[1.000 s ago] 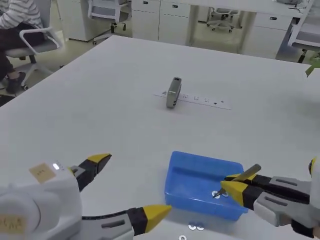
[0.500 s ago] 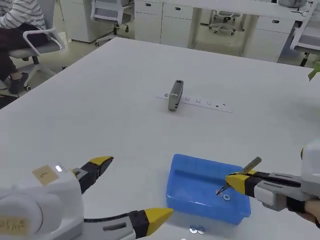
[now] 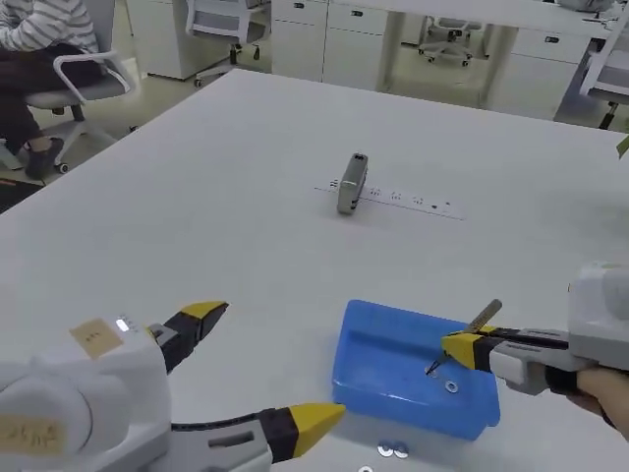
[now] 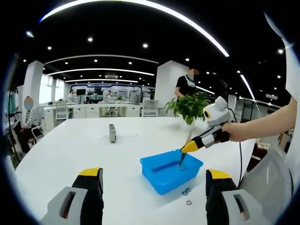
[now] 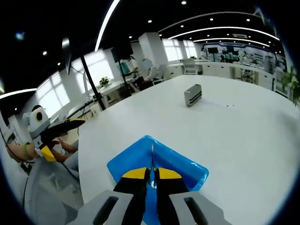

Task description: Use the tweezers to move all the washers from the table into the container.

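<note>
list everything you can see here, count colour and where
container: one, blue, near side of the table
washer in the container: one seen, silver, towards its right end
washers on the table: three, silver, just in front of the container
tweezers: one, grey metal, tips down inside the container
box: one, grey, on edge mid-table
strip: one, white with dark marks, flat beside the box
table: one, white
office chairs: several, pale, beyond the table
seated person: one, striped top, far left
plant: one, green, beyond the table
left tongs: yellow tips, open, left of the container
right tongs: yellow tips, shut on the tweezers
hand: one, holding the right tongs
</note>
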### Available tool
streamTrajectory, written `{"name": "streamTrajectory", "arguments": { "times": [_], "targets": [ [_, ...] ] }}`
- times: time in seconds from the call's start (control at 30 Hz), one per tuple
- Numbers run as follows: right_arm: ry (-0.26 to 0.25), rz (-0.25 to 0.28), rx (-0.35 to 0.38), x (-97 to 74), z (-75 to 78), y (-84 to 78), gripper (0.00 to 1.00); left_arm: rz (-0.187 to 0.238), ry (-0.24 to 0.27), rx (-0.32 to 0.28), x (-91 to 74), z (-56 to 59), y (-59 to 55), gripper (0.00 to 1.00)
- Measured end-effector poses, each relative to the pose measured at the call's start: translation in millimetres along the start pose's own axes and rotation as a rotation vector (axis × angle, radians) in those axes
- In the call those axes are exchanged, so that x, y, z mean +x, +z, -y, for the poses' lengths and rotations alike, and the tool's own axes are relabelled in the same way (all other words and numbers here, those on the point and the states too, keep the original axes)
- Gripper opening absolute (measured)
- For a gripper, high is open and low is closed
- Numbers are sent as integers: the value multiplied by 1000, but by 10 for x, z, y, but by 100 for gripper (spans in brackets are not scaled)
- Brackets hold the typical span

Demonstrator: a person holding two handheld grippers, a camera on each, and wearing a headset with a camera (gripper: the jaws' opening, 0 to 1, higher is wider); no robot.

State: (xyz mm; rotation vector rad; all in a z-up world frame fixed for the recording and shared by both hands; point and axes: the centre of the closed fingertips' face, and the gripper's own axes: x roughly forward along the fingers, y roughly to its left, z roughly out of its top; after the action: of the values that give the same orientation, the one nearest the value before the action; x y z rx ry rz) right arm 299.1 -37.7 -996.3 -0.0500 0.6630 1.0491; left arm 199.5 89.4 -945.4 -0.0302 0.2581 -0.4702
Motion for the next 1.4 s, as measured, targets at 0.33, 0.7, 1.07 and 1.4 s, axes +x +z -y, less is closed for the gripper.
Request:
{"name": "streamTrajectory", "arguments": {
  "times": [0.33,0.7,1.07,1.4],
  "targets": [
    [-8,-50,-3,136,119,-78,3,-6,4,3,1,-5,-12,92],
    [-21,-100,-22,210,173,-177,3,-13,4,5,4,-9,-27,92],
    [-27,-129,-105,193,153,-234,4,-19,1,8,5,1,-35,92],
    [-31,-83,-124,71,33,-161,4,-19,1,8,1,-1,-37,92]
  ]
}}
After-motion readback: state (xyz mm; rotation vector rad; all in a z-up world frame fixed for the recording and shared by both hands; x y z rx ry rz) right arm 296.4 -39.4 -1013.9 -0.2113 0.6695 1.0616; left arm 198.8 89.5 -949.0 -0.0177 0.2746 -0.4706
